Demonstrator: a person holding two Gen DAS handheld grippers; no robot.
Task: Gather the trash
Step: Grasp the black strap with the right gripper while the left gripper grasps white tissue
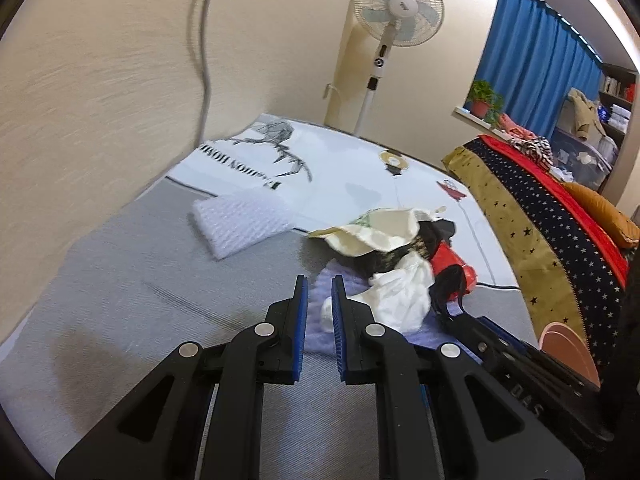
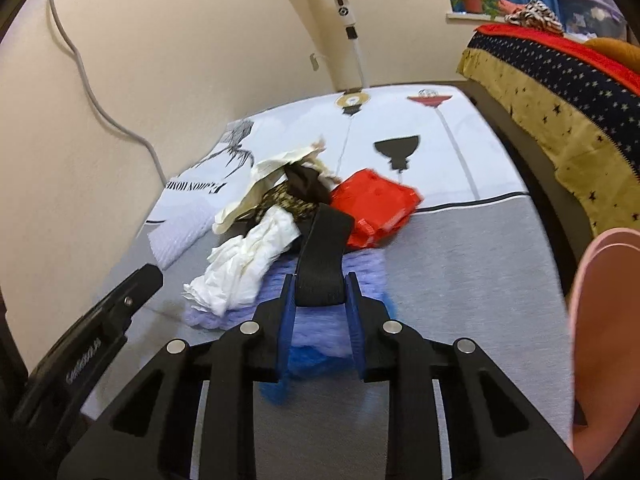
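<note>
Left hand-held gripper [image 1: 320, 280] narrowly apart, empty.

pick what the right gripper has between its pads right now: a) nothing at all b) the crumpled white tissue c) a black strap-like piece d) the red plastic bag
c: in the right wrist view the right gripper has its blue pads closed on the near end of a black strap-like piece, while the red plastic bag and the crumpled white tissue lie free on the pile.

A standing fan [image 1: 398, 12], blue curtain [image 1: 536, 52], potted plant [image 1: 484, 100] and starred bedspread [image 1: 540, 216]
</note>
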